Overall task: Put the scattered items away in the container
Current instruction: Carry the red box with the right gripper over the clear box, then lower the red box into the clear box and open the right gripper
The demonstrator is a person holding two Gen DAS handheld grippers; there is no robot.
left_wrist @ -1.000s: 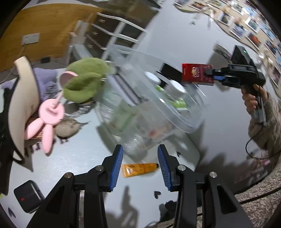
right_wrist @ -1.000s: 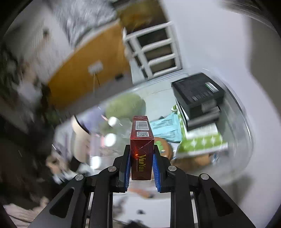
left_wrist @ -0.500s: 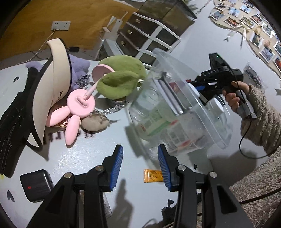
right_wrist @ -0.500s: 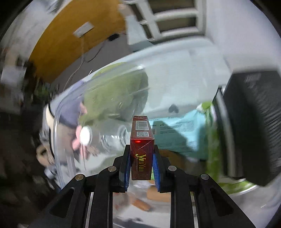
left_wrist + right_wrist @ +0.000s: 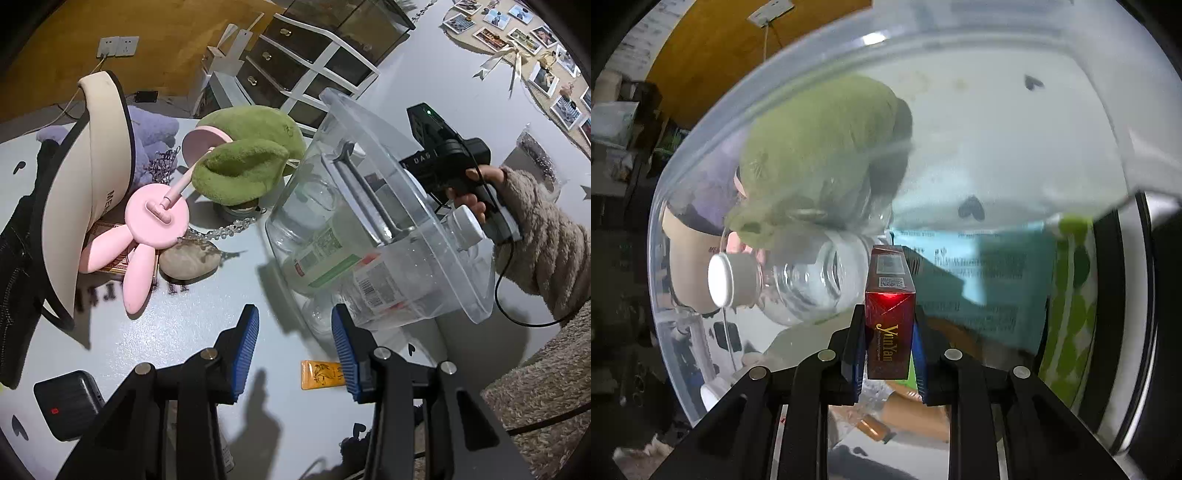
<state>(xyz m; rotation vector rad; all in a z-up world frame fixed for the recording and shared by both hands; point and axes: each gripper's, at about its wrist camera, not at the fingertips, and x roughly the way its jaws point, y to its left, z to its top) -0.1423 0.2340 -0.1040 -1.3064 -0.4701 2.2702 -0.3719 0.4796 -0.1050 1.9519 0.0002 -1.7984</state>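
- The orange tube [image 5: 323, 373] lies partly hidden behind a finger of the left gripper [image 5: 294, 347].
- Inside the clear container [image 5: 388, 236], labels are too blurred to read.
- The right gripper [image 5: 889, 345] tips vanish behind the container's wall in the left view.
- The red box [image 5: 890, 325] hides what lies beneath it in the container.
- The black device [image 5: 68, 404], left of the tube, cannot be identified.

The container [image 5: 388, 206] stands on the table [image 5: 155, 332], right of the plush toy [image 5: 247, 162] and rabbit-eared stand [image 5: 155, 218]. A tube [image 5: 321, 374] lies before it. Inside, a bottle [image 5: 798, 280] lies left of the box [image 5: 890, 306], which possibly rests against a packet [image 5: 990, 280].
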